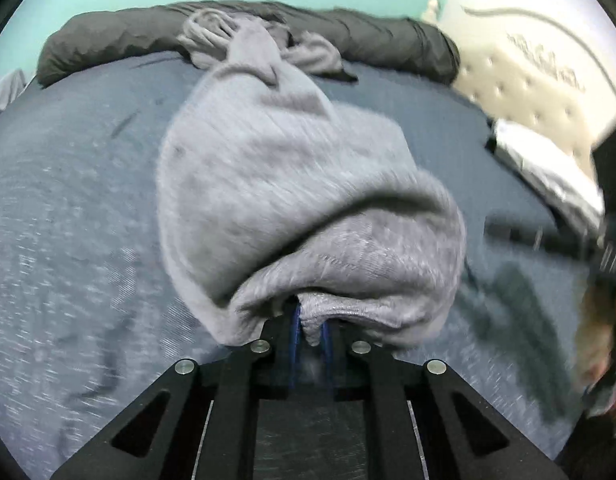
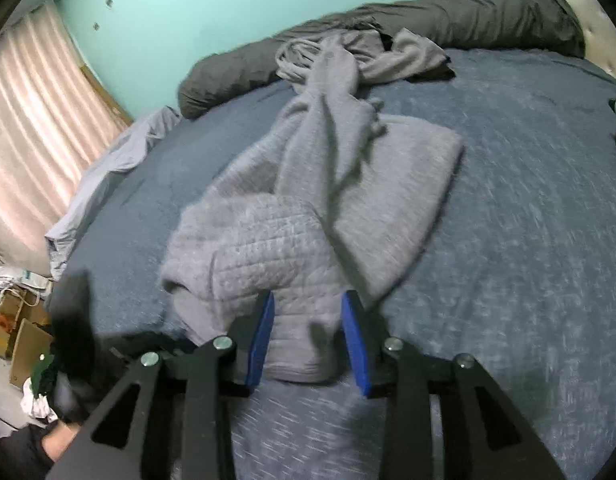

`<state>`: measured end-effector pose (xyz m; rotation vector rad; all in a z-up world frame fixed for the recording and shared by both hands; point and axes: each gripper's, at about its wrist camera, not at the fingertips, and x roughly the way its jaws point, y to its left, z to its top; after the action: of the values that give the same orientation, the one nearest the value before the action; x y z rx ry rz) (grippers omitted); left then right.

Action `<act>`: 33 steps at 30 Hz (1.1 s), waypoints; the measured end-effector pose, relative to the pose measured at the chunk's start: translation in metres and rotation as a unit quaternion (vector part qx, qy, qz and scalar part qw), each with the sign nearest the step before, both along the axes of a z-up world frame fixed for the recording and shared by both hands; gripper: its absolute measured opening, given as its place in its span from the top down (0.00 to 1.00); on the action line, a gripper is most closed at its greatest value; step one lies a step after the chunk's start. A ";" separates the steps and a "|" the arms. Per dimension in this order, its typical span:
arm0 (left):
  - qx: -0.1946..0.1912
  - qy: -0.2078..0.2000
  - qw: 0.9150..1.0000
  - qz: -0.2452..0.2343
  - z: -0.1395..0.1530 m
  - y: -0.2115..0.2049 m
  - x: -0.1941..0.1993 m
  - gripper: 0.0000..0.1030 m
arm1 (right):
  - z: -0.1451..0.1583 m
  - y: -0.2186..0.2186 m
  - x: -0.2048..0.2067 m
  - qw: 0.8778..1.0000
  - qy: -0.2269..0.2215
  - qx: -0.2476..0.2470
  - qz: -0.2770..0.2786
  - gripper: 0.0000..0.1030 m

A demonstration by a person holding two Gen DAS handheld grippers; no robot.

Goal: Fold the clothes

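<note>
Folding is barely under way, by the look of it. The grey sweatshirt (image 2: 308, 216) lies bunched across the middle of the blue bedspread (image 2: 508, 240), one sleeve or long part trailing up toward the far side, its near hem rumpled and doubled over itself. No clean fold shows yet; the body wants flattening, the sleeves want bringing in, and then the halving.

Left gripper (image 1: 310, 326) now: tongs drawn together, pinching a thick roll of the sweatshirt's hem, blue pads nearly lost in the cloth. The fabric humps up right in front of it, so that edge looks lifted or dragged. Everything is smeared with motion blur, so finer detail is a guess.

Right gripper (image 2: 308, 340): tongs apart, blue pads standing either side of the quilted hem, cloth between them but no squeeze that I can see. My read is that it is between grips on that side.

Round about: a dark grey bolster or rolled duvet (image 2: 428, 28) runs along the far edge of the bed, and more grey clothes (image 2: 404, 56) sit heaped against it, touching the sweatshirt's far end. That tangle could snag the sleeve when the sweatshirt is pulled straight. A pale sheet (image 2: 107, 176) hangs off the left side by the curtain (image 2: 39, 112), boxes and clutter (image 2: 23, 332) on the floor below. The teal wall (image 2: 227, 8) stands behind.
</note>
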<state>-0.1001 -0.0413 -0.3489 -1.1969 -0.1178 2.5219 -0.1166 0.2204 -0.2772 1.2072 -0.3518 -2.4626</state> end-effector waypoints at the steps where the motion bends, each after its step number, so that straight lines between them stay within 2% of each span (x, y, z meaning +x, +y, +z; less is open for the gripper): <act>1: 0.005 0.007 1.000 0.006 0.006 -0.006 -0.001 0.92 | -0.005 0.000 0.002 1.000 -0.007 -0.002 0.001 0.66; 5: 0.019 0.013 1.000 0.014 0.020 -0.021 -0.005 0.93 | -0.017 -0.012 0.012 0.999 -0.026 0.008 0.019 0.60; 10: 0.030 0.018 0.999 0.013 0.029 -0.018 -0.001 0.93 | -0.030 -0.040 0.024 0.997 -0.042 0.033 0.057 0.46; 14: 0.030 0.022 0.999 0.008 0.034 -0.021 0.002 0.94 | -0.038 -0.066 0.025 0.996 -0.044 0.027 0.075 0.44; 18: 0.033 0.024 0.999 0.003 0.038 -0.023 0.006 0.94 | -0.044 -0.078 0.018 0.997 -0.040 0.027 0.053 0.44; 19: 0.032 0.026 0.999 0.000 0.040 -0.023 0.008 0.94 | -0.043 -0.077 0.016 0.998 -0.037 0.023 0.046 0.55; 21: 0.027 0.029 0.999 -0.005 0.047 -0.023 0.010 0.94 | -0.039 -0.077 0.013 0.999 -0.027 0.021 0.032 0.82; 24: 0.020 0.042 0.999 -0.010 0.067 -0.024 0.017 0.94 | -0.013 -0.076 0.015 0.999 0.016 0.040 0.017 0.93; 26: 0.014 0.052 0.998 -0.013 0.082 -0.024 0.020 0.95 | 0.011 -0.074 0.018 0.998 0.043 0.042 0.010 0.95; 30: 0.015 0.076 0.997 -0.018 0.127 -0.027 0.032 0.98 | 0.078 -0.073 0.028 0.993 0.108 0.051 0.018 0.96; 33: 0.015 0.109 0.994 -0.025 0.176 -0.027 0.048 1.00 | 0.134 -0.072 0.040 0.987 0.148 0.046 0.029 0.96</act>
<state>-0.0516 -0.0687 -0.1732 -0.8940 -0.0704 2.5783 -0.0765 0.1485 -0.1435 0.8508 -0.1187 -2.5806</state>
